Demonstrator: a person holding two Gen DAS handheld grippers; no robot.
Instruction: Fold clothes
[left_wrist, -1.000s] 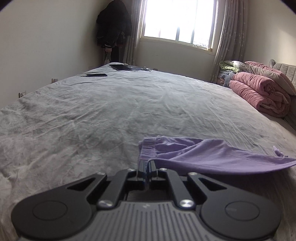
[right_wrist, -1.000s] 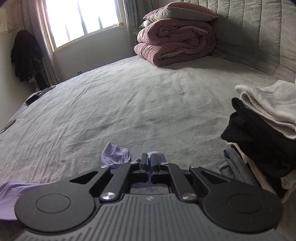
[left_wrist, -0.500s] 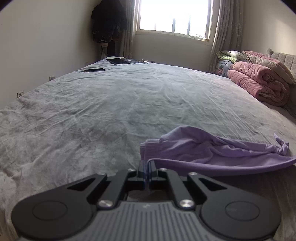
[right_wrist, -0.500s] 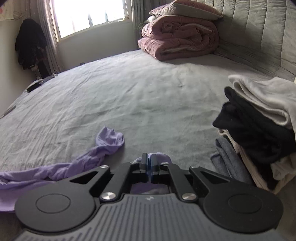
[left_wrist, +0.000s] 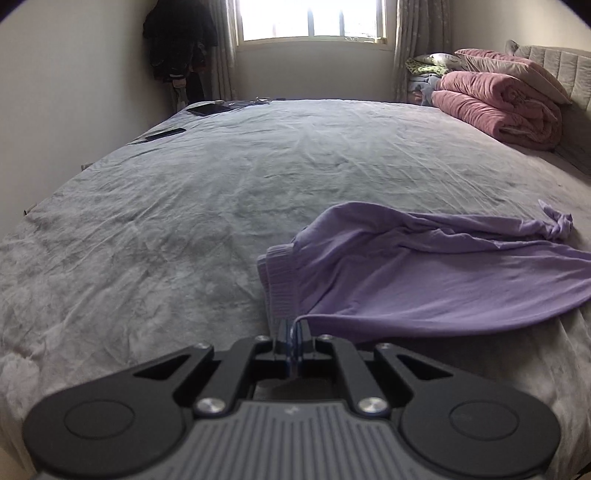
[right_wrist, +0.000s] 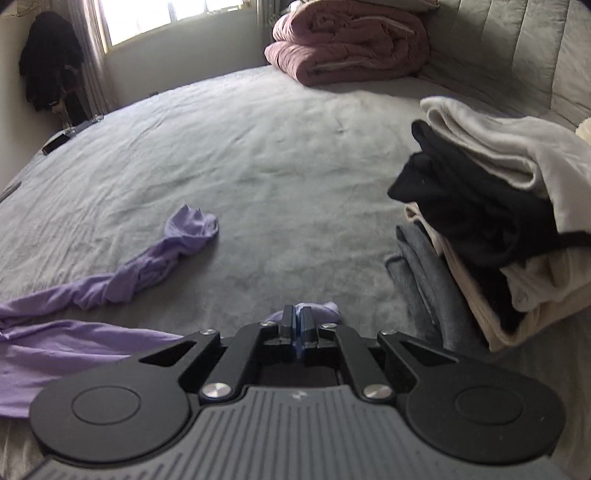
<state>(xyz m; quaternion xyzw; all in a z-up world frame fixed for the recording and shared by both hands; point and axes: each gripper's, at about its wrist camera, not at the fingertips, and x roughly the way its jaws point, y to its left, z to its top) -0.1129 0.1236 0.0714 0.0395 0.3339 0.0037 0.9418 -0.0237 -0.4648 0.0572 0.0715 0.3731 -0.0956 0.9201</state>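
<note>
Right now I have both grippers pinched onto the purple garment (left_wrist: 424, 273), which sags onto the grey bed (left_wrist: 221, 192): left gripper (left_wrist: 293, 330) clamped on the ribbed hem, right gripper (right_wrist: 296, 325) on another edge. It looks light and limp (likely slippery), so I'd hold by hems and corners.

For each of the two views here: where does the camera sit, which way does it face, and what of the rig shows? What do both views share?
Left wrist: sits on the left gripper, looks down its fingers across the grey bed toward the window; fingers shut on the purple garment at its ribbed edge.
Right wrist: sits on the right gripper, faces across the bed toward the headboard, beside a stack of folded clothes; fingers shut on the garment's other end.
Shared: purple garment, bed, pink quilt, window.
</note>
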